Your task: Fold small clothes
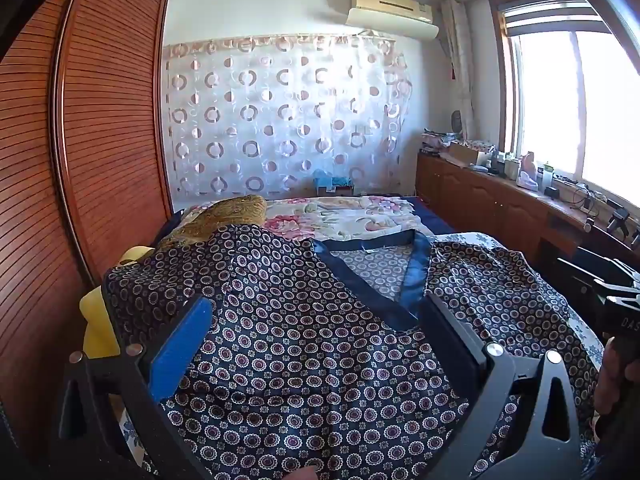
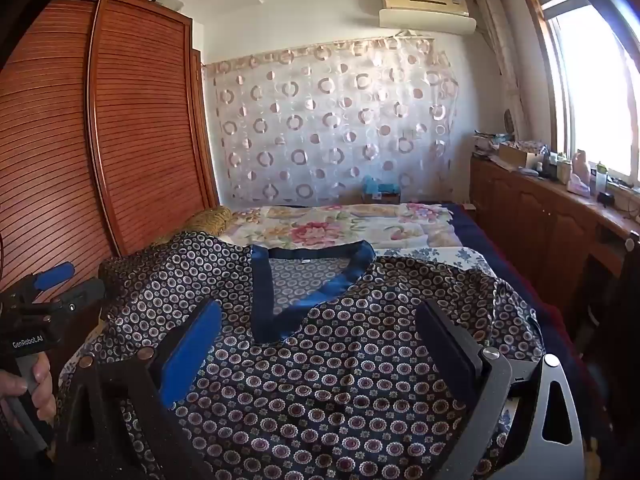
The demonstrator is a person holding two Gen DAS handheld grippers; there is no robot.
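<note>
A dark navy top (image 1: 304, 340) printed with small rings lies spread on the bed, its blue-trimmed V-neck (image 1: 416, 276) pointing toward me. My left gripper (image 1: 320, 312) hovers open over the garment's left half, nothing between its blue pads. In the right wrist view the same top (image 2: 340, 372) fills the foreground with the V-neck (image 2: 280, 316) just left of centre. My right gripper (image 2: 320, 316) stands open above the cloth, its jaws wide apart. The left gripper's handle (image 2: 36, 320) and the hand holding it show at the left edge.
A floral bedspread (image 1: 340, 216) covers the bed behind the top, with a mustard pillow (image 1: 224, 216) at its left. A louvred wooden wardrobe (image 1: 100, 140) stands close on the left. A cluttered wooden cabinet (image 1: 500, 192) runs under the window at right. A yellow item (image 1: 96, 332) sits beside the garment.
</note>
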